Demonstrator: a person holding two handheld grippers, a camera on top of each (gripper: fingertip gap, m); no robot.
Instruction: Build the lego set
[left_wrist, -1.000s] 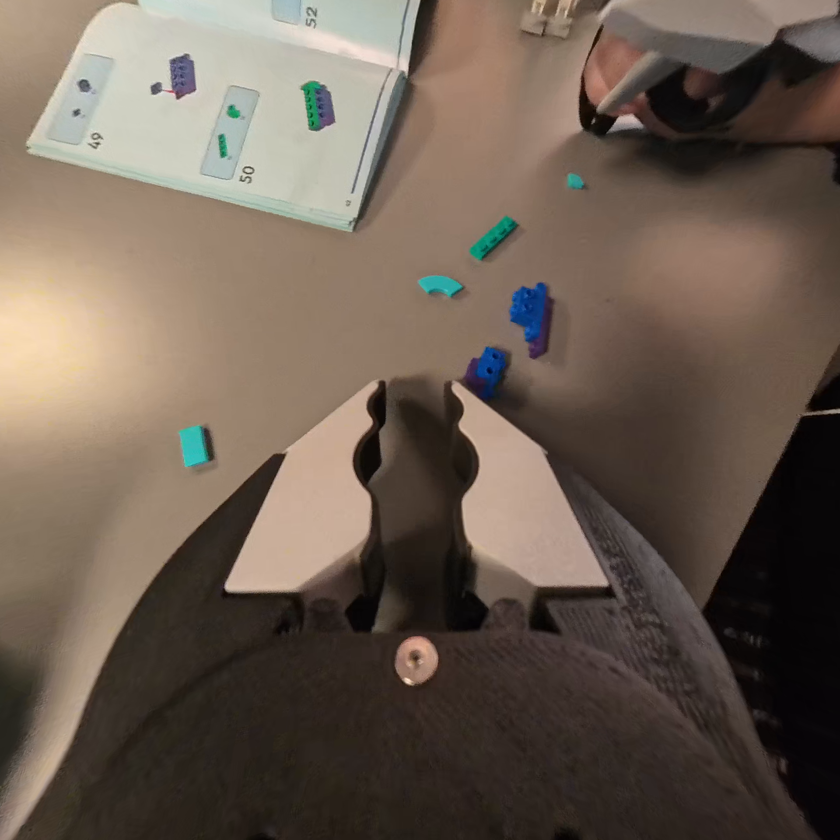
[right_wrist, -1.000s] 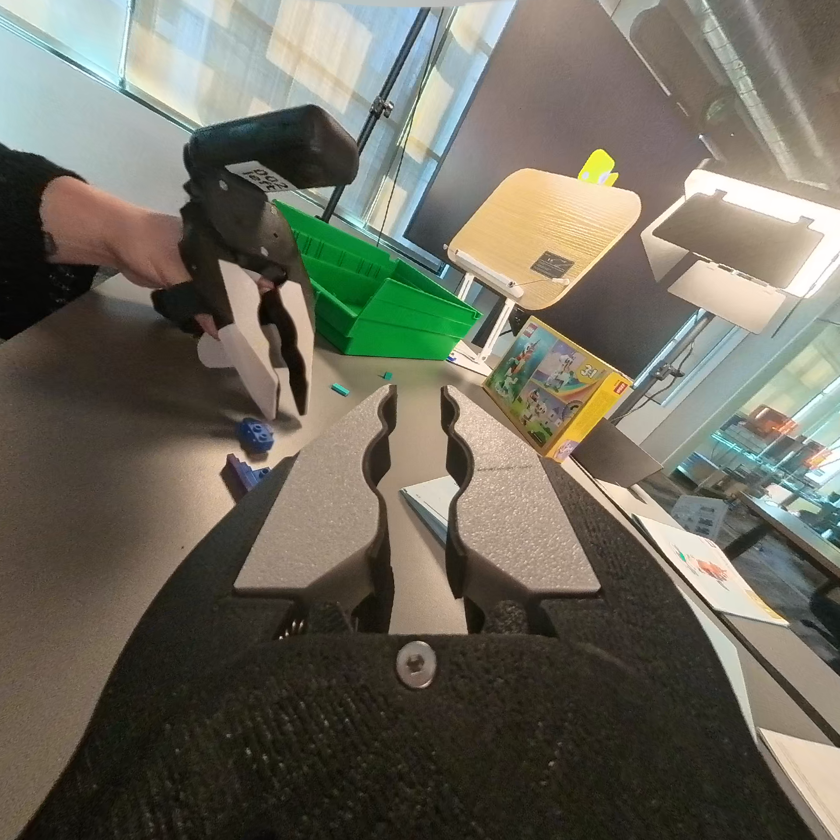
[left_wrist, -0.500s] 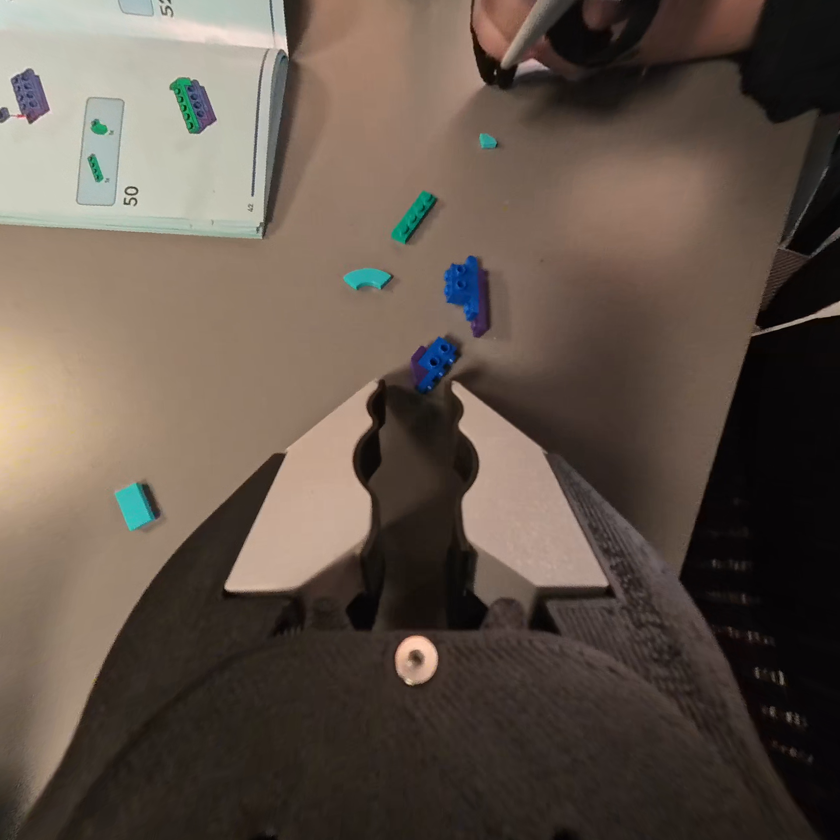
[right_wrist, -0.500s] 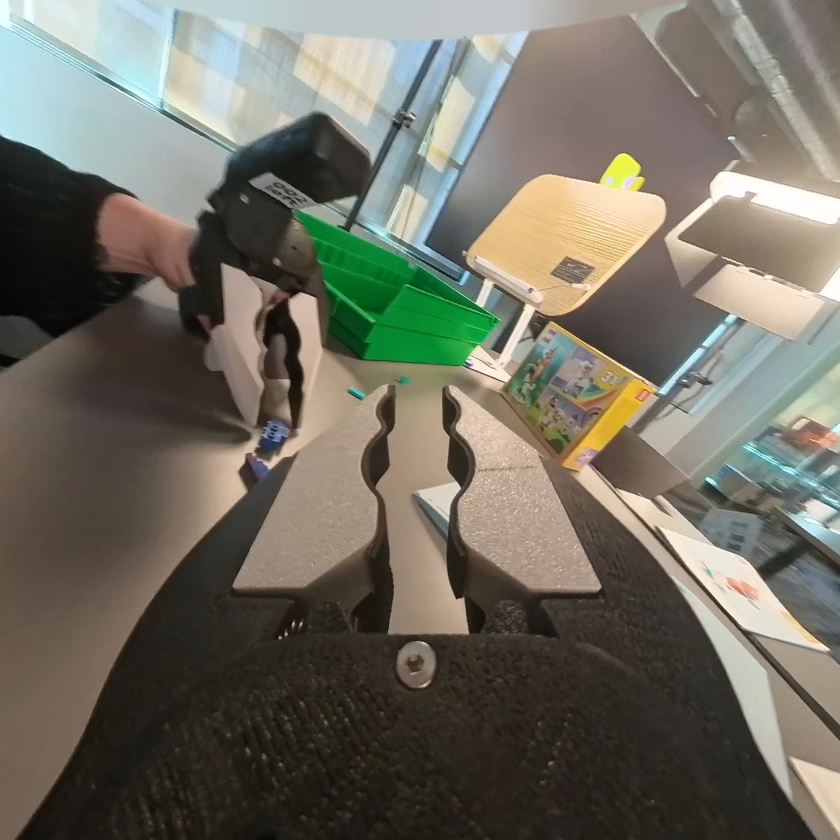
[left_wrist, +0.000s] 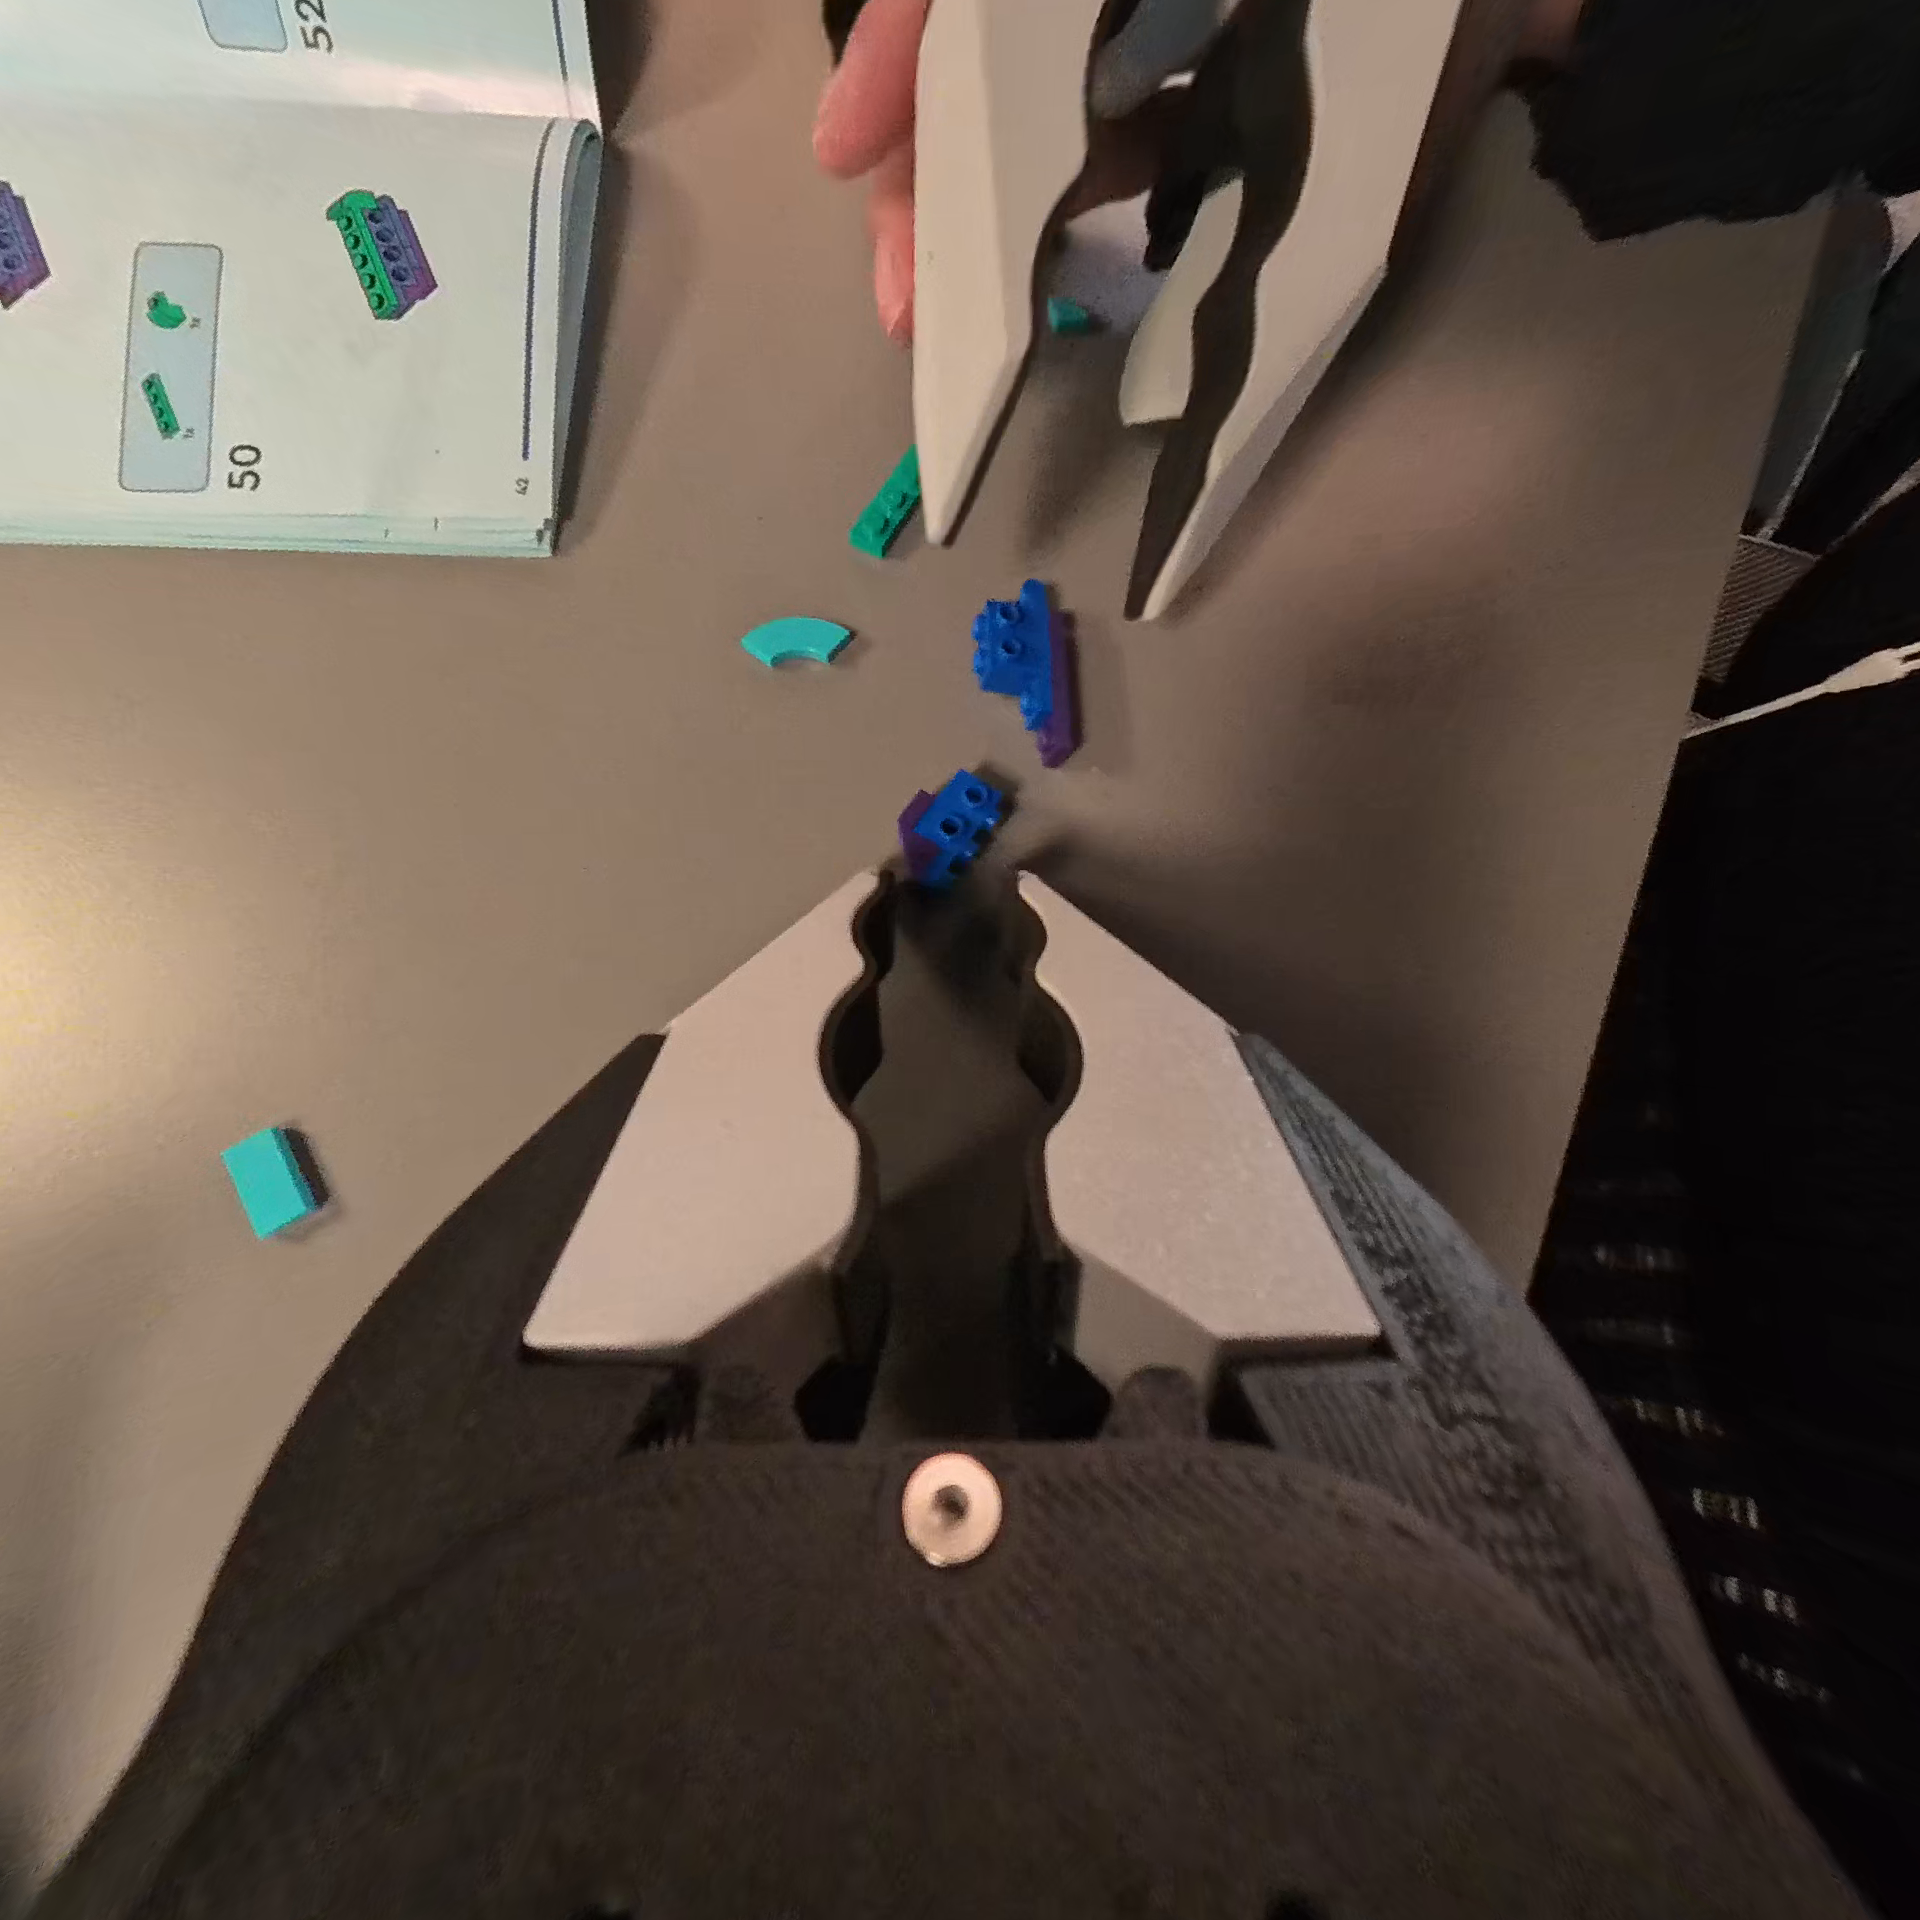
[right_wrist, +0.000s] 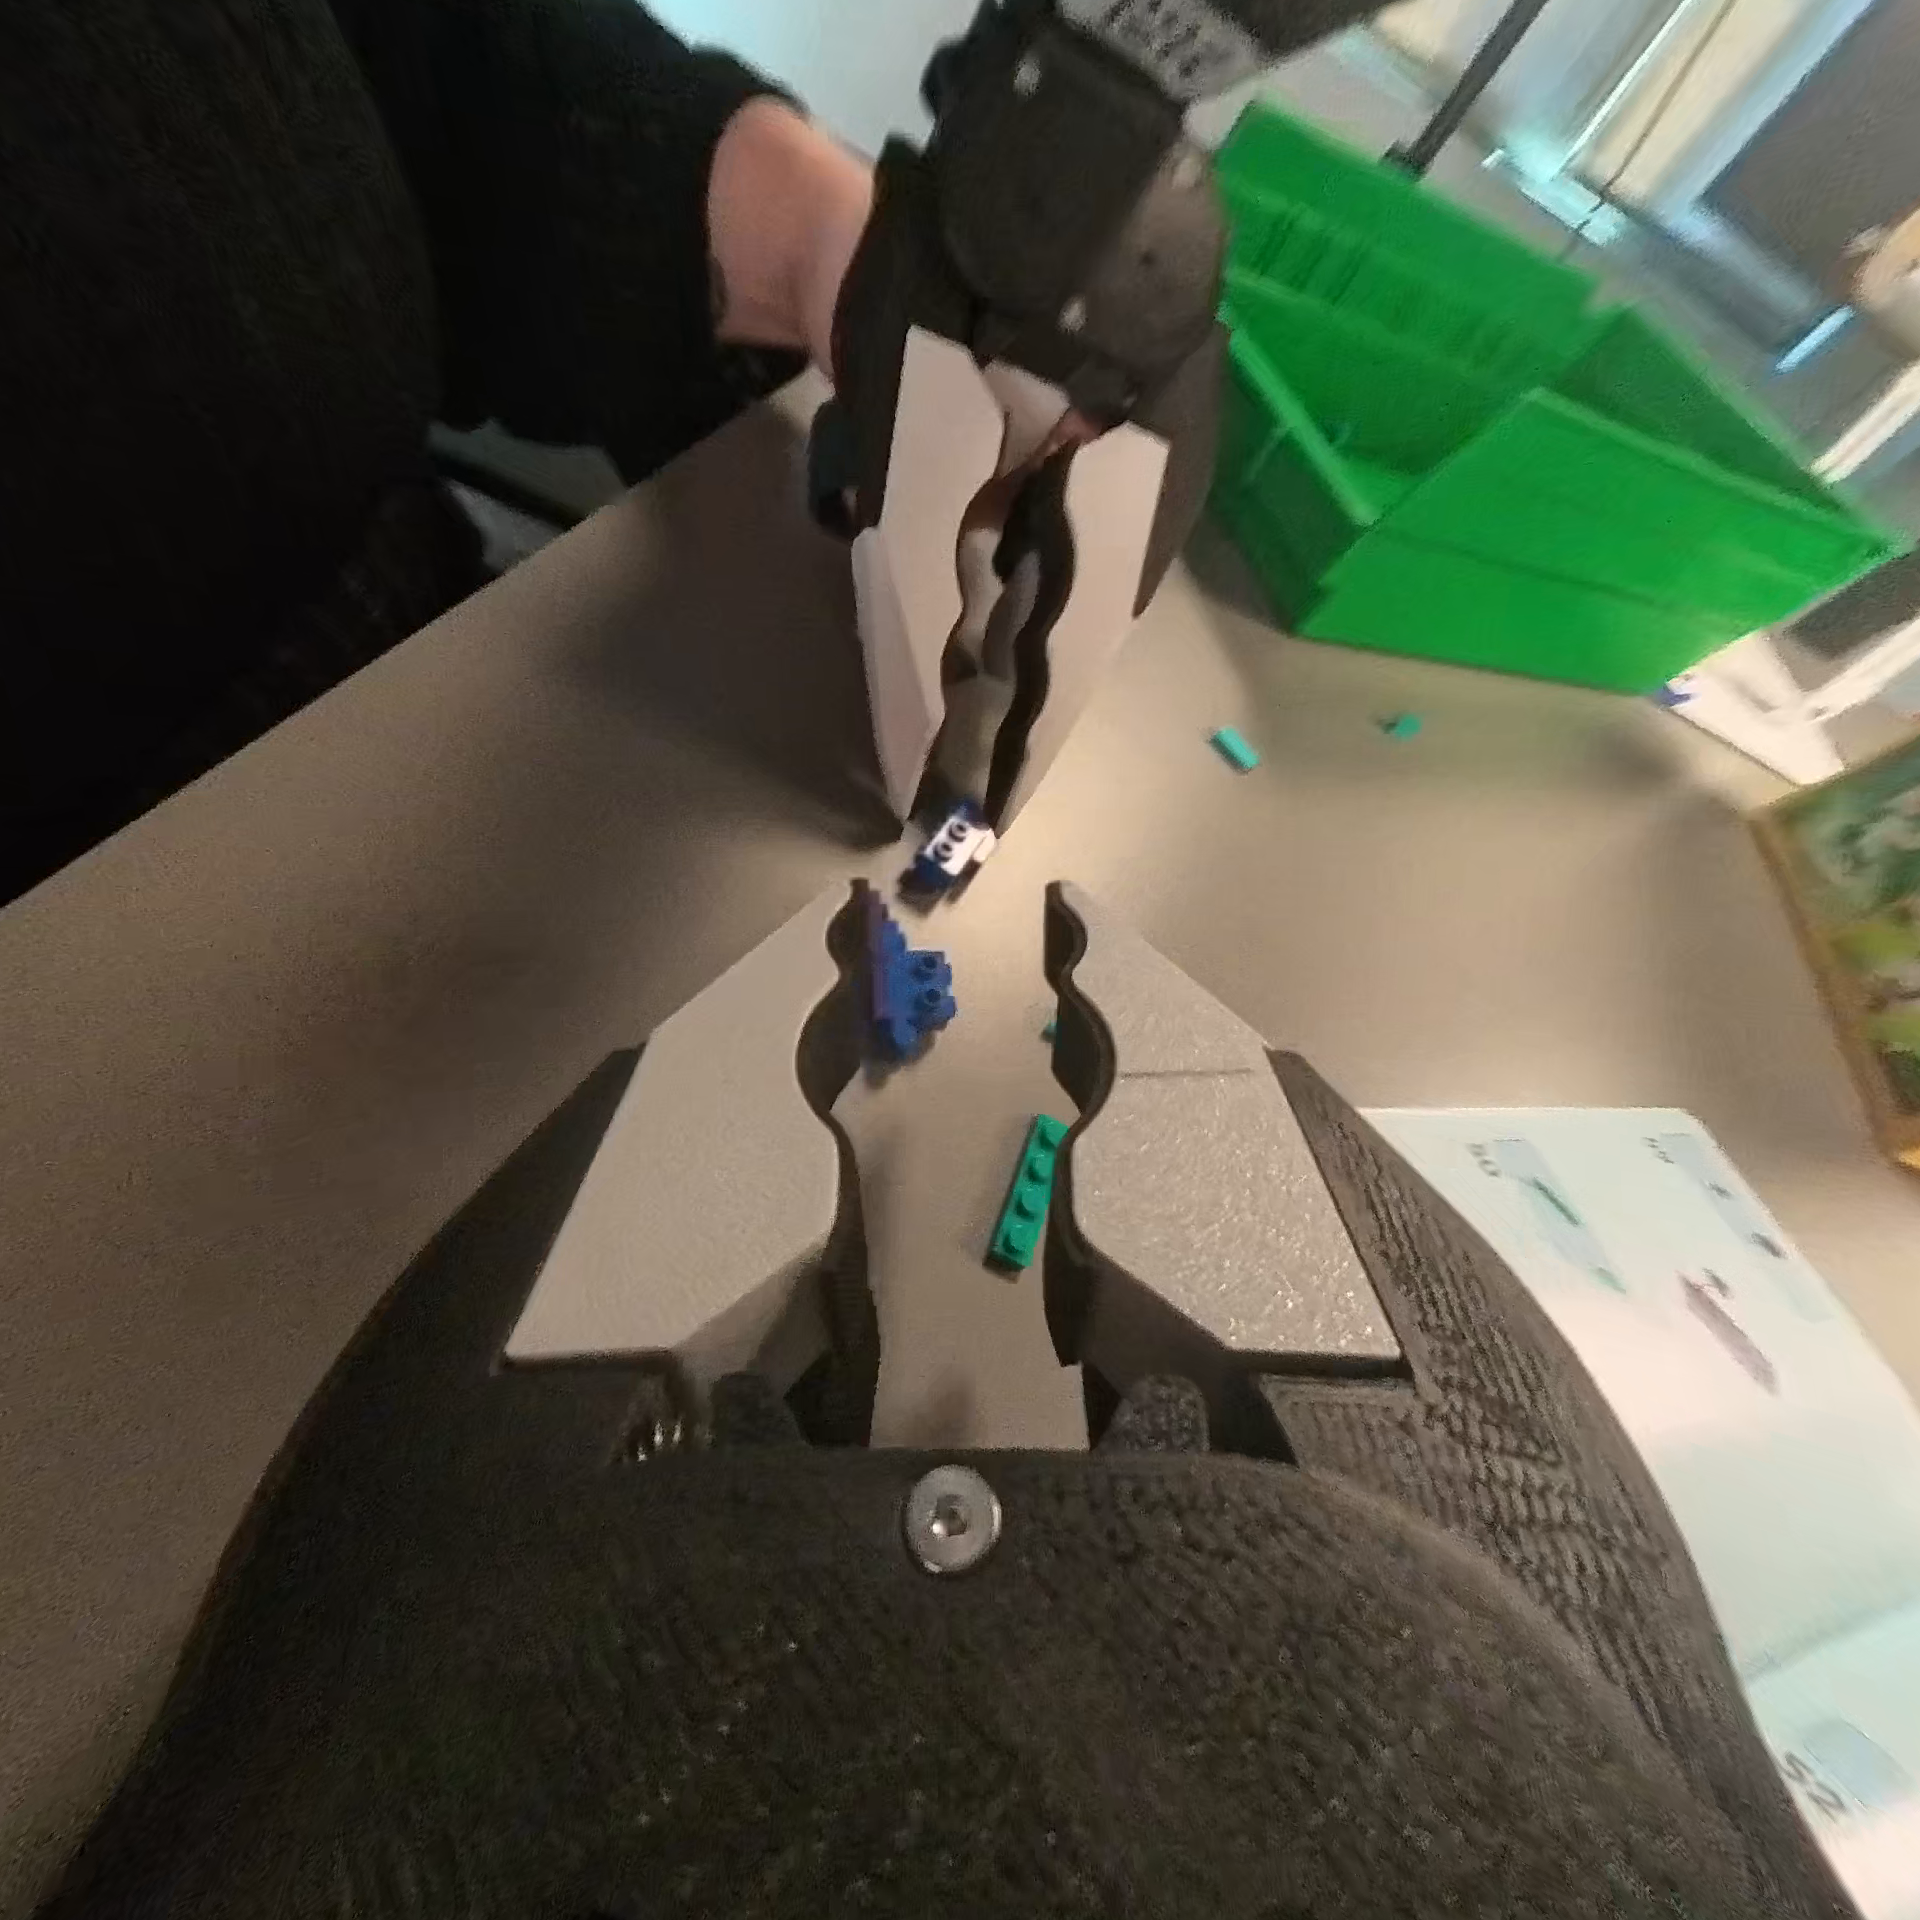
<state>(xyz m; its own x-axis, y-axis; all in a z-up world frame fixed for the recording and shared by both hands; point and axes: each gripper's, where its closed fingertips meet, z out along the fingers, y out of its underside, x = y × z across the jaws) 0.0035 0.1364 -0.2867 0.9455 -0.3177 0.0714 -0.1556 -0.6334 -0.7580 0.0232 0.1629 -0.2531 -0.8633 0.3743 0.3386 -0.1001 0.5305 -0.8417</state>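
A small blue and purple assembly lies on the grey table, right at the tips of my open left gripper; it also shows in the right wrist view. A larger blue and purple assembly lies just beyond it. My right gripper is open and points down at the table, with the larger assembly between its fingers, close to the left one. A green plate lies flat between the fingers too. The right gripper faces mine from across the pieces.
An open instruction booklet lies at the far left. A teal curved piece, a teal tile and a small teal piece are scattered about. Green bins and a set box stand farther back. The table edge runs along the right.
My right gripper has tipped down from facing the room to the table, opened wider, and come over the larger assembly. My left gripper has closed in on the small assembly.
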